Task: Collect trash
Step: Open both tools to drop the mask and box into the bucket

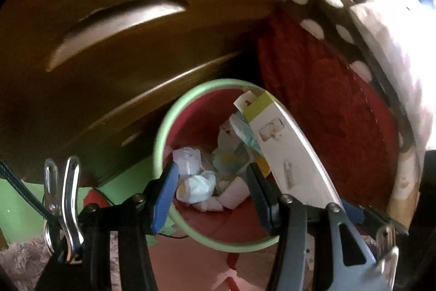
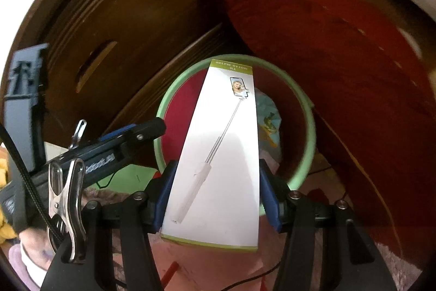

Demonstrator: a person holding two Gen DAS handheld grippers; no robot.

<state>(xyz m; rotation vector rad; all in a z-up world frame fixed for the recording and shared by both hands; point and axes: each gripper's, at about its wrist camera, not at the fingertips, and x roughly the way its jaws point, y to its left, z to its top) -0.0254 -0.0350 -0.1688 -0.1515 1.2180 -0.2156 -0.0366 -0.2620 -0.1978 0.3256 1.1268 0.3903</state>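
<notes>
Bin (image 2: 306, 127), red inside with a pale green rim, is sitting on the floor against a dark wooden cabinet (image 2: 130, 26), with a red cloth (image 2: 354, 59) draping down beside it on the other side.

Right gripper (image 2: 214, 198) is clamping a long white selfie stick box (image 2: 220, 154) across its width; both blue pads are pressing on the box's long edges, jaws spread just to the box's width. The box is tilting forward, its far green-banded end reaching over the far rim of the bin and its near end sticking out behind the fingers, toward the camera. In the left wrist view the same box (image 1: 294, 154) is angling over the right side of the bin (image 1: 163, 138).

Left gripper (image 1: 215, 195) is hovering over the near rim of the bin, jaws standing wide apart and gripping nothing; its blue left pad and dark right finger are framing the contents. In the right wrist view it (image 2: 130, 135) is showing at the left, beside the bin's rim.

Crumpled paper (image 1: 188, 162) and a pale blue wad (image 1: 199, 186) are lying at the bottom of the bin, with flat wrappers (image 1: 234, 143) leaning beside them under the box.

Green and pink floor mat (image 1: 16, 209) is showing beneath the grippers.
</notes>
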